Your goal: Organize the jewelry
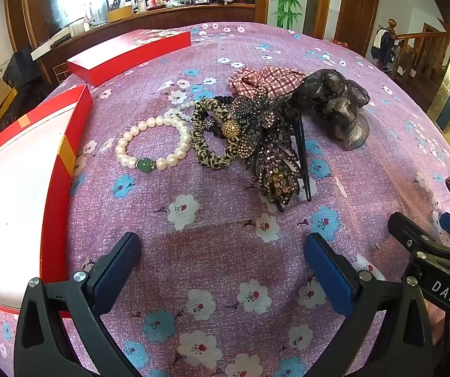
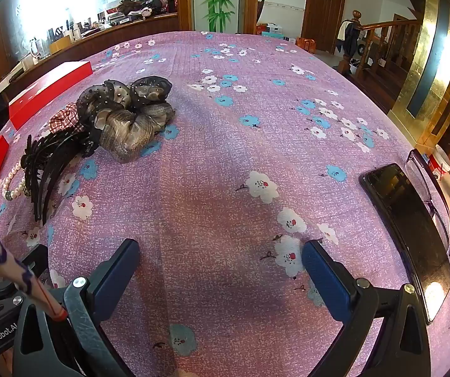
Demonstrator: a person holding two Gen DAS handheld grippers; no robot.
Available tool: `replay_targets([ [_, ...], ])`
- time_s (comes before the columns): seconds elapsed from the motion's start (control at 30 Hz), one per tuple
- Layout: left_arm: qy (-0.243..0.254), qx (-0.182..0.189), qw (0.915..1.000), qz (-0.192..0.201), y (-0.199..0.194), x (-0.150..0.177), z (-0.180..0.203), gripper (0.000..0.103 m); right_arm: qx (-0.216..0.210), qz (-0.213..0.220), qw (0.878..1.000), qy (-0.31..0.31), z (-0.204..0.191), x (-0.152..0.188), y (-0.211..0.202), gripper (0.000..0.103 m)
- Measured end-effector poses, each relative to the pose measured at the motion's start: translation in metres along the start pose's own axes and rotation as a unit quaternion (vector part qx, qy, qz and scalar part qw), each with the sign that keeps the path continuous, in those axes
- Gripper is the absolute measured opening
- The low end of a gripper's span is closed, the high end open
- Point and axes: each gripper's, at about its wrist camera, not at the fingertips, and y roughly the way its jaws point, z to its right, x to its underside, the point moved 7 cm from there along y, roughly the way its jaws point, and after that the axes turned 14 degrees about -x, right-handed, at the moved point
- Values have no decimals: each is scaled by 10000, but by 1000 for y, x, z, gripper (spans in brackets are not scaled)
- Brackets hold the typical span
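A pile of accessories lies mid-table on the purple floral cloth (image 1: 225, 251): a pearl bracelet (image 1: 152, 144) with a green bead, a leopard scrunchie (image 1: 212, 138), a rhinestone hair claw (image 1: 272, 160), a red checked scrunchie (image 1: 262, 81) and a grey-black bow scrunchie (image 1: 335, 106). An open red box (image 1: 20, 194) with a white lining sits at the left. My left gripper (image 1: 222, 257) is open and empty, short of the pile. My right gripper (image 2: 222, 264) is open and empty over bare cloth; the bow scrunchie (image 2: 130, 116) and claw (image 2: 46, 166) lie to its far left.
The red box lid (image 1: 130, 53) lies at the back left. A black phone (image 2: 410, 226) and a pair of glasses (image 2: 435, 198) lie near the table's right edge. The right gripper's body shows in the left wrist view (image 1: 435, 257). A wooden counter stands behind the table.
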Motion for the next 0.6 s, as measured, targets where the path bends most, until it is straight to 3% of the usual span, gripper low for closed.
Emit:
replay_targets([
  [0.27, -82, -93, 9999, -112, -4, 1, 1, 103, -40, -28, 10000, -20, 0, 0, 0, 103],
  [0.4, -140, -88, 9994, -319, -16, 19, -8, 103, -310, -215, 9990, -231, 0, 2, -2, 103],
  [0.5, -215, -162, 9996, -16, -45, 29, -19, 103, -445, -264, 9987, -41, 5, 11, -11, 103],
  [0.6, -372, -115, 9983, 426, -76, 36, -32, 103, -1094, 13, 9932, 396, 3, 23, -40, 103],
])
